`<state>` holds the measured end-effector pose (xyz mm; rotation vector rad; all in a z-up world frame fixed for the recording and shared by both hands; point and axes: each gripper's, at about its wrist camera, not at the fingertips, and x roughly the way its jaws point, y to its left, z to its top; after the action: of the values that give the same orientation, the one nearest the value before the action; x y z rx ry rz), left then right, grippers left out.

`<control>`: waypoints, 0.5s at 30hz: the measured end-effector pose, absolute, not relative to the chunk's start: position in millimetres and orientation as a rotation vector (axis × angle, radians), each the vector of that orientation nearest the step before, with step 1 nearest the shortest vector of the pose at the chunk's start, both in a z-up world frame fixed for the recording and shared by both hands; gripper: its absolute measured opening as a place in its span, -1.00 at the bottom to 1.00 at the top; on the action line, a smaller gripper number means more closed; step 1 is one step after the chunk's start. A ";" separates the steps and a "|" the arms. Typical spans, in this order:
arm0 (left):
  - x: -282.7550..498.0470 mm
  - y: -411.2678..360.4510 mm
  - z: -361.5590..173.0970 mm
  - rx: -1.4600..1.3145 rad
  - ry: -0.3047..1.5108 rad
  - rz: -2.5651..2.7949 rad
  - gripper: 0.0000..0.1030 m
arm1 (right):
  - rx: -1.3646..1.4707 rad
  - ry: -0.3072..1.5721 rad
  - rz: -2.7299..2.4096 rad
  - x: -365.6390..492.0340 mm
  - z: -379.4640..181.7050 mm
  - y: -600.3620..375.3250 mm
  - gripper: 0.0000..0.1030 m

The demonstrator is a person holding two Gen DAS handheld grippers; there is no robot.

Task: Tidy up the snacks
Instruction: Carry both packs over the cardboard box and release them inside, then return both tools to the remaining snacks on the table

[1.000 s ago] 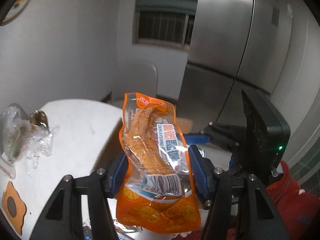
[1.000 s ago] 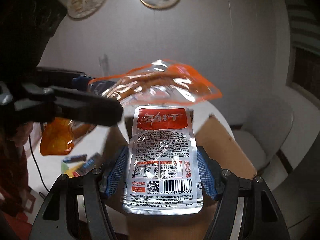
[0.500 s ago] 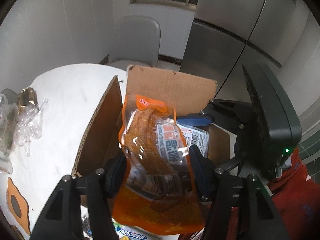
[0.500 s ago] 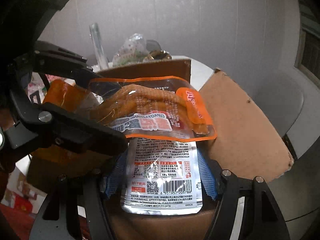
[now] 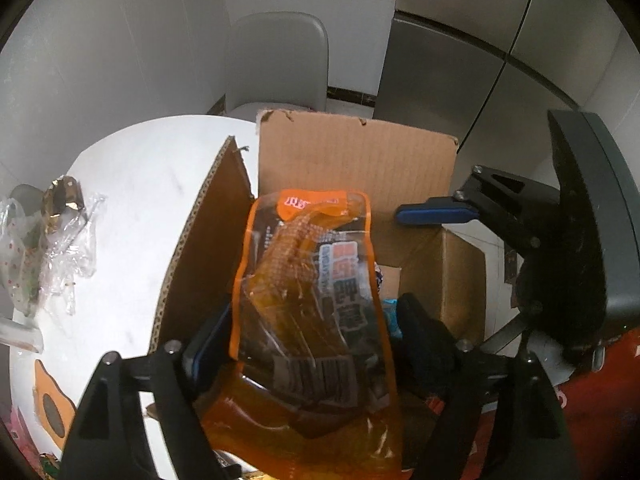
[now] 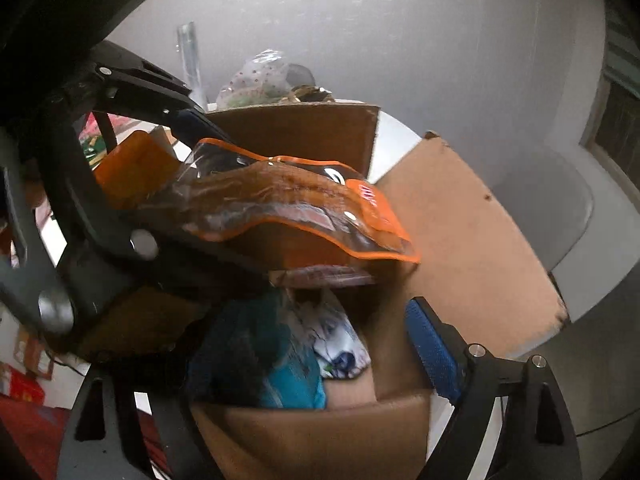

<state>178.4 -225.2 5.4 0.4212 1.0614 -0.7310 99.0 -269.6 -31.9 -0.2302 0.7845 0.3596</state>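
Left wrist view: left gripper (image 5: 304,344), jaws just widening, is releasing the orange snack pouch (image 5: 308,300) over the cardboard box (image 5: 356,160); right gripper (image 6: 320,356) is gaping, empty.

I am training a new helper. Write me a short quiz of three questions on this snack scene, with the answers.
1. True or false: the orange packet lies flat on the white table.
2. What stands behind the cardboard box, near the wall? A) a grey chair B) a sofa C) a bicycle
3. Fill in: the top flaps of the box are ____ (open or shut).

Key: 1 false, it is over the box, between the fingers of the left gripper, which have just been opening. 2 A. 3 open.
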 end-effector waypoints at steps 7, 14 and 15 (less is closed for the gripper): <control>171.8 -229.1 4.7 0.473 1.044 -0.767 0.13 | -0.192 0.760 0.338 83.9 -26.2 -289.5 0.62; 174.3 -238.6 -1.4 0.503 1.056 -0.734 0.22 | -0.189 0.759 0.350 81.1 -26.0 -288.2 0.62; 174.8 -241.3 -2.7 0.516 1.058 -0.724 0.22 | -0.190 0.759 0.353 80.8 -26.6 -288.7 0.62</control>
<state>174.8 -241.3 -2.7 0.5162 1.0580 -0.7244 80.8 -288.7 -26.6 -0.1899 0.7591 0.3526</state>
